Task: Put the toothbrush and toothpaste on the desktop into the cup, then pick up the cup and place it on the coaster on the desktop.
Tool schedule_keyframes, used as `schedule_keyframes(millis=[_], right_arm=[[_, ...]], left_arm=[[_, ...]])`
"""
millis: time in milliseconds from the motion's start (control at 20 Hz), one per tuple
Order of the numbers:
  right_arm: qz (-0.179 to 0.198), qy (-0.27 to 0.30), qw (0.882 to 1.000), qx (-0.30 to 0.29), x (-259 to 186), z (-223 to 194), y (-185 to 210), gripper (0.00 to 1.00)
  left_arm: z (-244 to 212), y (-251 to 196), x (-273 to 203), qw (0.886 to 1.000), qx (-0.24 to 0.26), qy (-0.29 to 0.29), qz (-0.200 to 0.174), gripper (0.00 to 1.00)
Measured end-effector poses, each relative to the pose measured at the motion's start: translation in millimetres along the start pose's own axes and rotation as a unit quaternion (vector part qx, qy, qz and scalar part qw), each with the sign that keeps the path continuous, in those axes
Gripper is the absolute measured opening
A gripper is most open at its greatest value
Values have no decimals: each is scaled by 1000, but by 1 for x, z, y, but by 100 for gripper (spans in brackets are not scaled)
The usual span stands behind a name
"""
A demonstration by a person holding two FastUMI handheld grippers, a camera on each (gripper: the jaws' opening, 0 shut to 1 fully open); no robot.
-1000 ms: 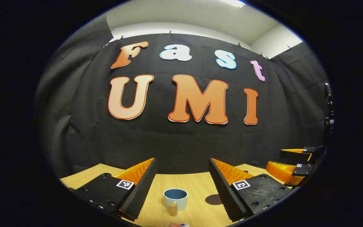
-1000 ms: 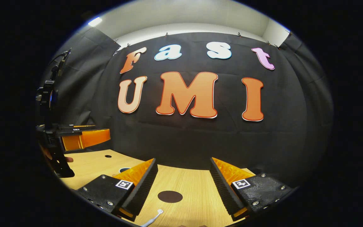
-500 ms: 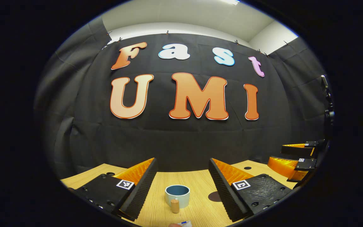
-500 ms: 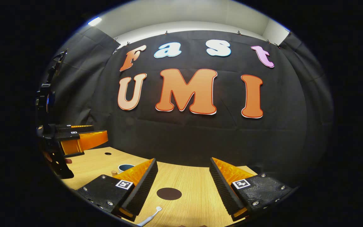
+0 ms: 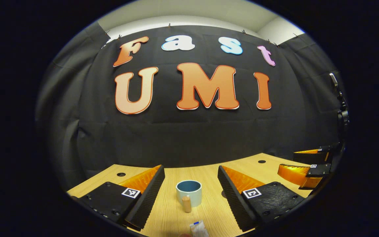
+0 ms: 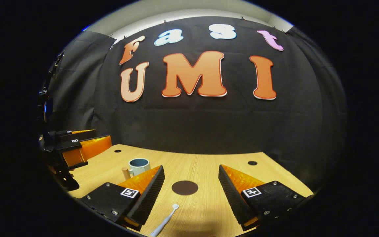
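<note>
A pale blue cup (image 5: 189, 193) with a wooden handle stands upright on the wooden desktop (image 5: 258, 168), ahead of my open left gripper (image 5: 190, 179). The end of a white toothpaste tube (image 5: 199, 228) lies just in front of the cup, at the bottom edge. In the right gripper view a white toothbrush (image 6: 164, 221) lies on the desktop (image 6: 206, 168) between the fingers of my open right gripper (image 6: 191, 179). A dark round coaster (image 6: 185, 187) lies beyond the brush head. The cup (image 6: 138, 166) stands to the left. Nothing is held by either gripper.
The right gripper (image 5: 304, 168) hangs over the desk's right side in the left gripper view. The left gripper (image 6: 77, 148) hangs at the left in the right gripper view. Small dark holes (image 6: 252, 163) dot the desktop near the back. Black cloth closes the far side.
Both cameras have tipped downward, so more desktop shows. The cup, toothpaste, coaster and toothbrush now sit higher in their views. Both grippers stay open.
</note>
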State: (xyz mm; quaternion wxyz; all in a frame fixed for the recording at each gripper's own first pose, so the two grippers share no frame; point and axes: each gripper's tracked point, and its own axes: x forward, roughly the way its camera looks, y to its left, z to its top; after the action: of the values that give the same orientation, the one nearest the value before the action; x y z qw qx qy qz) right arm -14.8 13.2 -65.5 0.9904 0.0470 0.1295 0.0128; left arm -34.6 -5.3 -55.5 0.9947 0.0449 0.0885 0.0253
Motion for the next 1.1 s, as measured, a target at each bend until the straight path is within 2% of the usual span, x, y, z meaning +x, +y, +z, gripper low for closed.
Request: schedule_keyframes(millis=[100,300,500,550,650,850,950,1000,1100], right_arm=[[8,33,999,12,-2,-19,8,99],[18,101,994,30,-9,-48,17,98],[10,195,980,35,-7,-79,20,94],[12,221,975,38,-11,-91,20,93],[22,274,961,42,-18,-116,30,89],[33,324,944,51,-21,-136,43,80],[31,350,934,62,-20,-149,48,76],[26,362,929,68,-19,-151,48,69],[35,383,920,78,-18,-162,55,67]], left_arm=[[-16,2,-4,1000,-4,30,1,97],[-40,7,-14,996,5,92,7,97],[-69,7,-14,987,11,162,-1,97],[-80,5,-15,983,10,185,-6,100],[-100,-4,-16,974,0,227,-19,96],[-125,-3,-24,955,-11,296,-22,96],[-135,-6,-30,942,-15,335,-28,96],[-141,-6,-36,935,-19,352,-33,96],[-152,-11,-39,922,-30,383,-38,100]])
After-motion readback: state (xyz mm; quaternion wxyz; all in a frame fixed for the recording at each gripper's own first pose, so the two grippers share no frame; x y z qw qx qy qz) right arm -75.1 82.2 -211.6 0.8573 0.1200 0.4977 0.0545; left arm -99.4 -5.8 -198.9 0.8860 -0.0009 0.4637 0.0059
